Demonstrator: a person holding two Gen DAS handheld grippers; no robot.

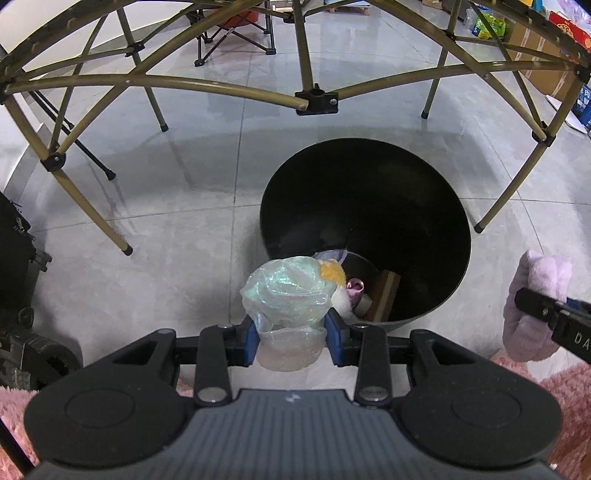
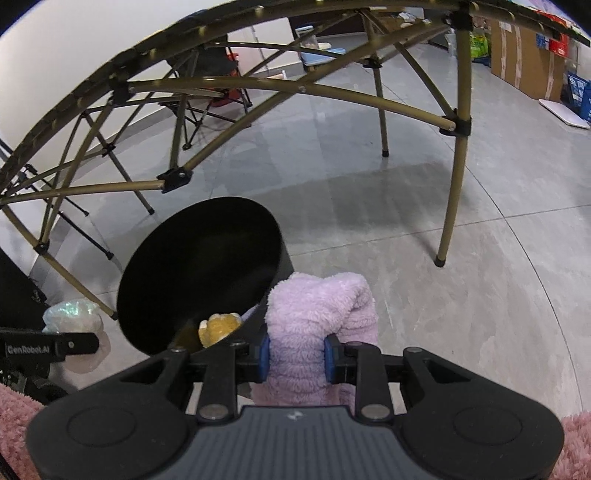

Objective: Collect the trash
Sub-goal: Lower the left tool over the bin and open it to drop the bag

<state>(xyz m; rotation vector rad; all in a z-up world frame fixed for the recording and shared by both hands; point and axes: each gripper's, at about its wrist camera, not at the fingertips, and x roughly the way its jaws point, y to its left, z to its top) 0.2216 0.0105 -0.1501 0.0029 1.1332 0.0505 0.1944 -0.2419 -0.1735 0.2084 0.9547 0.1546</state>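
Two grippers: each is seen from its own wrist camera, above a grey tiled floor (image 1: 177, 229).
Left gripper (image 1: 291, 338): the blue pads (image 1: 248, 341) are closed partway onto an iridescent crumpled wrapper (image 1: 286, 295), which is pinched between them.
Wrapper position: it is held just beside the near rim of the black bin (image 1: 424, 221), its upper part overlapping the rim in the left wrist view; in the right wrist view it is seen to the left of the bin, outside it.
Right gripper (image 2: 297, 360): the jaws are closed partway onto a lilac fleece cloth (image 2: 319, 314), which is clamped between the blue pads.
Cloth position: it is held just beside the right side of the bin rim, outside the opening.
Bin contents: a yellow plush piece (image 2: 218, 326), a small pink item (image 1: 355, 287) and a brown cardboard piece (image 1: 386, 295) are seen lying inside, near the wall closest to the grippers.
Surroundings: an olive folding-table frame (image 1: 221, 88) arches overhead; a folding chair (image 1: 240, 33) and cardboard boxes (image 2: 524, 51) stand well apart in the background; pink shaggy fabric (image 1: 569, 391) is seen at the lower edges.
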